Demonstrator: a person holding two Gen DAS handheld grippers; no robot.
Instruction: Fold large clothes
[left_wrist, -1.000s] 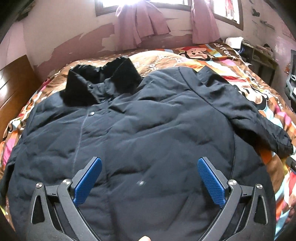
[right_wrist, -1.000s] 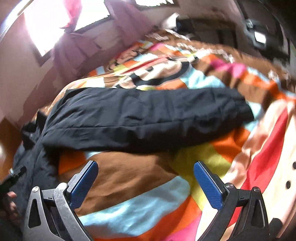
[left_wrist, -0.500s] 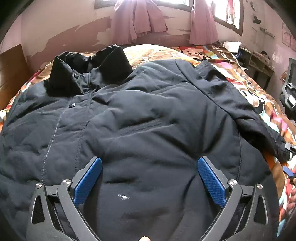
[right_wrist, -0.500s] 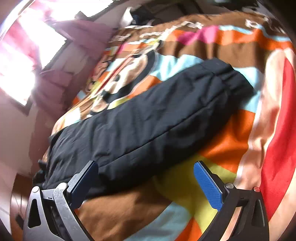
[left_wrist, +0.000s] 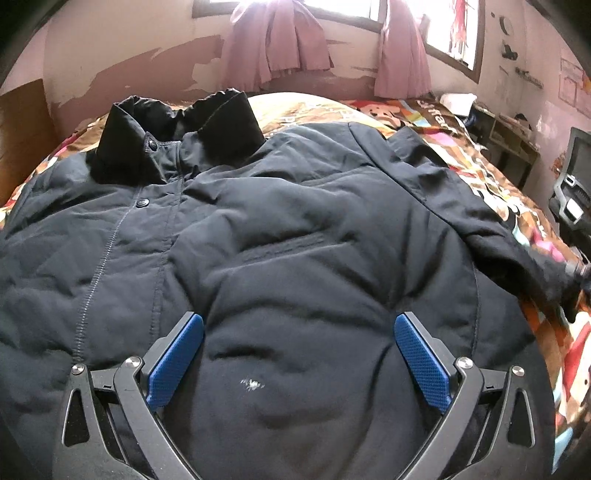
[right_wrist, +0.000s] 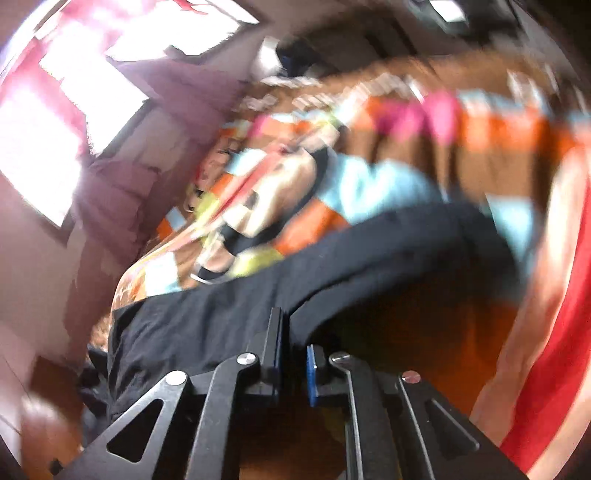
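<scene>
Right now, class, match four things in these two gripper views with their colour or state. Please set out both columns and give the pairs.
Things:
1. jacket
2. curtains
3. left gripper
4. right gripper

Colour or state:
A. jaws closed on the sleeve
B. pink
C. jaws wide apart, nothing gripped
D. dark navy, spread on the bed

Pairs: 1-D, 2-B, 3-C, 4-A
</scene>
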